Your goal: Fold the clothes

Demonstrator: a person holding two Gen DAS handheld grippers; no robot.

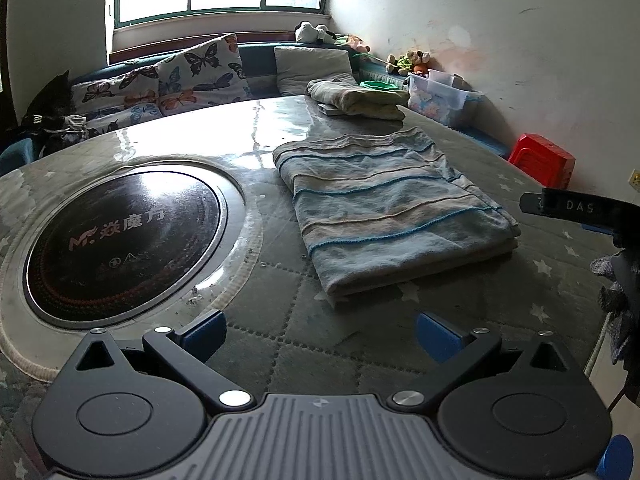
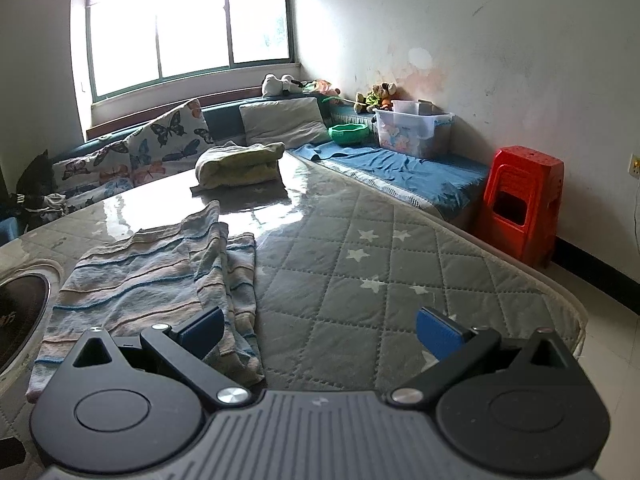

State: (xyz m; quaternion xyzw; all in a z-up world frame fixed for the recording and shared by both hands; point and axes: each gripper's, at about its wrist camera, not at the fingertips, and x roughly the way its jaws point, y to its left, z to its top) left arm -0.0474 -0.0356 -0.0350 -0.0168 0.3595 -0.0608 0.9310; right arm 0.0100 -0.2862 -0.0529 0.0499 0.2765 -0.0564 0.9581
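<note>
A striped blue and beige cloth (image 1: 394, 204) lies folded flat on the quilted table cover (image 1: 304, 360), right of the round cooktop. In the right wrist view the same striped cloth (image 2: 152, 288) lies at the left, with a raised fold along its right side. My left gripper (image 1: 320, 338) is open and hangs above the table just short of the cloth's near edge, holding nothing. My right gripper (image 2: 320, 330) is open too; its left finger (image 2: 202, 332) is over the cloth's right edge and its right finger over bare table cover. The right gripper's tip (image 1: 560, 204) pokes in at the left view's right edge.
A second, yellowish folded cloth (image 1: 356, 98) sits at the table's far side (image 2: 240, 164). A black round cooktop (image 1: 120, 240) is set into the table at left. Beyond are a bench with cushions (image 1: 192, 76), a clear storage box (image 2: 412, 130), and a red stool (image 2: 520, 216).
</note>
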